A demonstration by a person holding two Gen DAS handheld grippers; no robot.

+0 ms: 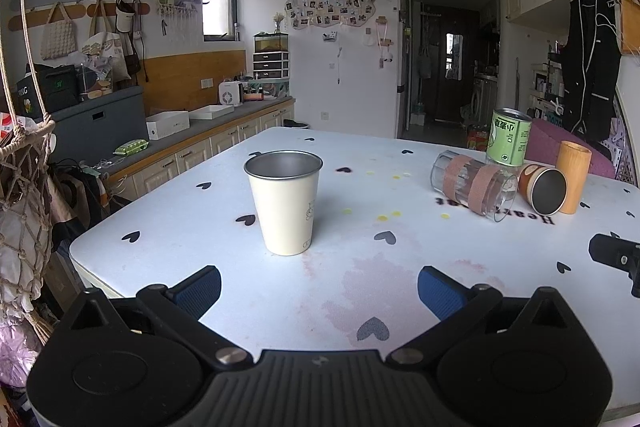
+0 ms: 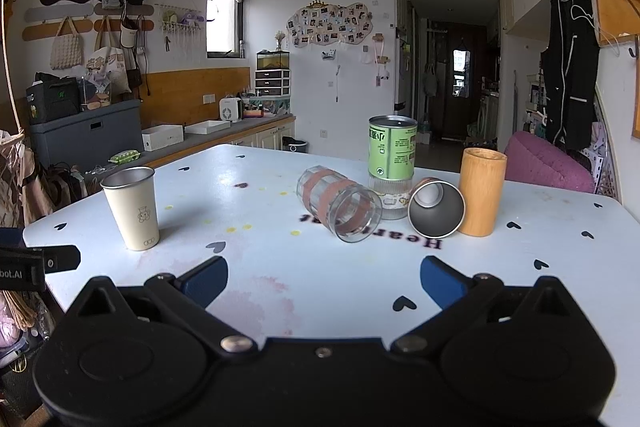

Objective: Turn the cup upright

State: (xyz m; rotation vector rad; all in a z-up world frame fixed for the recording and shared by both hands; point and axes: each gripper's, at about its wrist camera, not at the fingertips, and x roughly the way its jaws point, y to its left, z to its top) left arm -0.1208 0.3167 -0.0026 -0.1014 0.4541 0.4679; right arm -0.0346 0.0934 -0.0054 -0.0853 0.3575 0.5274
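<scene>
The tabletop [image 2: 520,211], white with small black hearts, carries every cup in play. Taking the green can [image 2: 393,151] as landmark: it stands toward the far right of the tabletop, apparently perched on a ribbed clear glass. Just right of the green can stands the bamboo cup [image 2: 480,191], upright. Left of and nearer than the can lies the taped glass [image 2: 341,203], on its side, mouth toward the cameras. Between the glass and the bamboo cup, in front of the can, lies the steel cup [image 2: 436,207], also on its side, open mouth facing the right claw. Far left of the can, well apart, the cream cup [image 2: 132,207] stands upright already.

The right claw [image 2: 323,281] is spread wide and empty, low over the near tabletop; the fallen cups lie ahead of it, apart. The left claw [image 1: 319,289] is likewise spread and empty, facing the cream cup.

Judging the step as an approach: pick one fallen cup, likely the taped glass since it lies clear of its neighbours, straddle its body across the width, close firmly, then rotate mouth-up without knocking the can.
</scene>
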